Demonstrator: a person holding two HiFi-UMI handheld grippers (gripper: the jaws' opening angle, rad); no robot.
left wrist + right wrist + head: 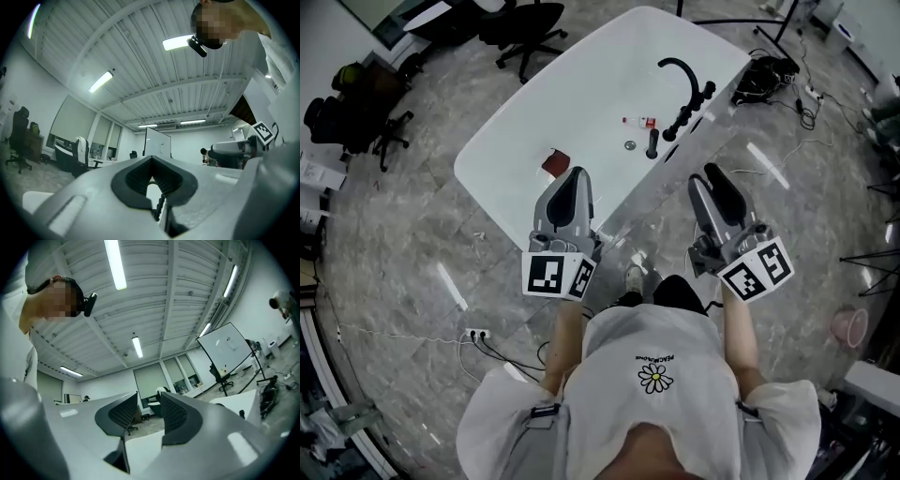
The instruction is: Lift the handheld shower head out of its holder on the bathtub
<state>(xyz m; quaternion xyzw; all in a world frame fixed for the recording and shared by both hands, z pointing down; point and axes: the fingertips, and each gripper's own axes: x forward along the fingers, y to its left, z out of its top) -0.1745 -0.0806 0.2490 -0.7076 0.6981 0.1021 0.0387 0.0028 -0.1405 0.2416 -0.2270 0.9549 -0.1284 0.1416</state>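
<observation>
The white bathtub lies ahead of me in the head view. On its right rim stand a curved black faucet with black knobs and a short black handheld shower head, upright in its holder. My left gripper is held over the tub's near end, well short of the shower head, with its jaws shut and empty. My right gripper hovers over the floor just right of the tub, its jaws slightly open and empty. Both gripper views look up at the ceiling: the left gripper with pads meeting, the right gripper with a gap.
A small bottle lies inside the tub near the drain, and a dark red object sits by the near end. Office chairs stand at the back left. Cables and a bag lie right of the tub. The floor is grey marble.
</observation>
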